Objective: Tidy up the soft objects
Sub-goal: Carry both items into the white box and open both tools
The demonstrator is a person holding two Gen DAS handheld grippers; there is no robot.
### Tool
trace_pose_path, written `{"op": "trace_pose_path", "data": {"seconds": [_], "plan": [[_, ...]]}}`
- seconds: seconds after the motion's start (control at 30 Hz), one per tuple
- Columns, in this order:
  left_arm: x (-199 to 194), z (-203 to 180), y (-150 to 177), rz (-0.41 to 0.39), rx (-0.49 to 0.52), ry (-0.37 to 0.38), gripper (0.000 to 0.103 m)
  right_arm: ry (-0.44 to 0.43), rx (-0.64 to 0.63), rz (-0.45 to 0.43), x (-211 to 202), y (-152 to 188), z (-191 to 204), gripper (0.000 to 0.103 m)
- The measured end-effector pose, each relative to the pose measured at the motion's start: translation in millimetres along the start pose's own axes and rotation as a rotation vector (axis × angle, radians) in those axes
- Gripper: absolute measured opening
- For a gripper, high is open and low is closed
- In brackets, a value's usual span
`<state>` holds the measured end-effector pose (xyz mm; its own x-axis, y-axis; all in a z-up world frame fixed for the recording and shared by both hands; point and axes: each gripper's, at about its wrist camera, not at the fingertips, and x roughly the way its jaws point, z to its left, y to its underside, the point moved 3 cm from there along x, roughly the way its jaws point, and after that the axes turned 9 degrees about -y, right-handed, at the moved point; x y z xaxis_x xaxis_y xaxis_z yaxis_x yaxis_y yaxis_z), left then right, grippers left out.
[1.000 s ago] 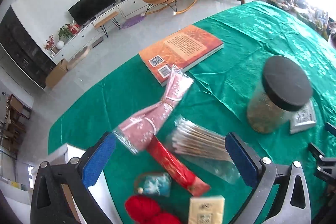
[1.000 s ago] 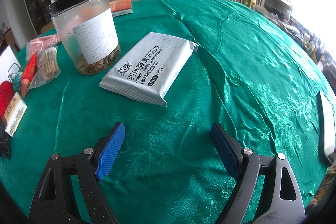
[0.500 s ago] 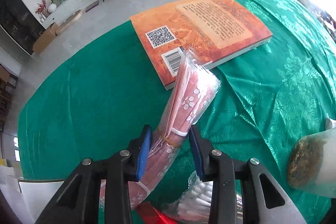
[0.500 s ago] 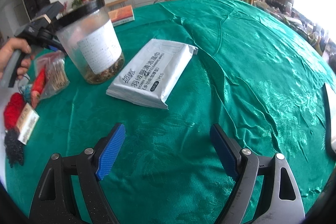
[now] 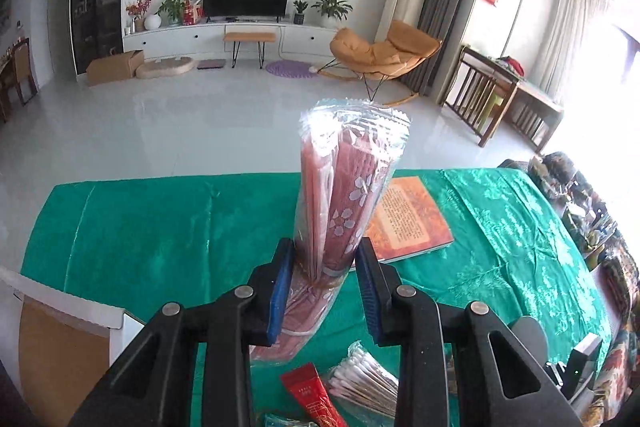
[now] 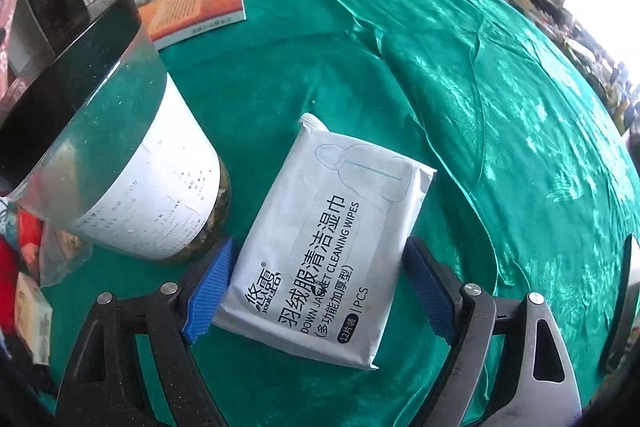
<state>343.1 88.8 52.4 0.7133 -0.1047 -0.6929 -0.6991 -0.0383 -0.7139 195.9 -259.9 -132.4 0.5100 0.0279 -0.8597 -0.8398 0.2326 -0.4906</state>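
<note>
green tablecloth (image 6: pixel 460 75): left tongs (image 5: pixel 324 291) clamp mask pack (image 5: pixel 344 195), right tongs (image 6: pixel 320 291) closing astride wipes (image 6: pixel 328 243), jar (image 6: pixel 116 155) cropped.

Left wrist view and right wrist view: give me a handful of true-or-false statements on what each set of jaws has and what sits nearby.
1. The left gripper is shut on the clear-wrapped pink flowered packet. True.
2. That packet lies flat on the green tablecloth. False: it is lifted clear, standing up out of the jaws.
3. The right gripper has the white wet-wipes pack between its jaws. True; they are closing.
4. The wipes pack is on top of the orange book. False: it lies on the cloth, well apart.
5. The black-lidded clear jar stands beside the wipes pack. True.
</note>
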Motion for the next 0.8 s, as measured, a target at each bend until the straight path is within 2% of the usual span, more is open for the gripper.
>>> {"op": "trace_pose_path", "data": {"seconds": [0.1,0.2,0.3,0.43,0.53,0.67,0.8], "plan": [[-32.0,5.2,-3.1,-0.044,-0.009,0.054,0.031,-0.014,0.01,-0.025,-8.4,-4.1,-17.7,0.068],[-60.6,12.9,2.3,-0.072,-0.04,0.113,0.031,-0.039,0.048,-0.062,-22.9,-16.2,-39.0,0.066],[-90.3,24.6,12.9,-0.096,-0.081,0.168,0.031,-0.05,0.067,-0.144,-51.1,-31.3,-50.8,0.066],[-127.7,39.7,29.9,-0.131,-0.1,0.19,0.031,-0.095,0.068,-0.262,-98.4,-53.5,-49.2,0.066],[-157.7,57.5,45.0,-0.141,-0.121,0.2,0.031,-0.153,0.026,-0.318,-131.2,-65.8,-26.5,0.066],[-199.7,96.3,76.2,-0.135,-0.169,0.176,0.031,-0.272,-0.064,-0.367,-175.1,-66.5,34.7,0.066],[-244.4,151.3,115.7,-0.119,-0.213,0.082,0.031,-0.437,-0.177,-0.374,-212.7,-49.0,120.3,0.066]]}}
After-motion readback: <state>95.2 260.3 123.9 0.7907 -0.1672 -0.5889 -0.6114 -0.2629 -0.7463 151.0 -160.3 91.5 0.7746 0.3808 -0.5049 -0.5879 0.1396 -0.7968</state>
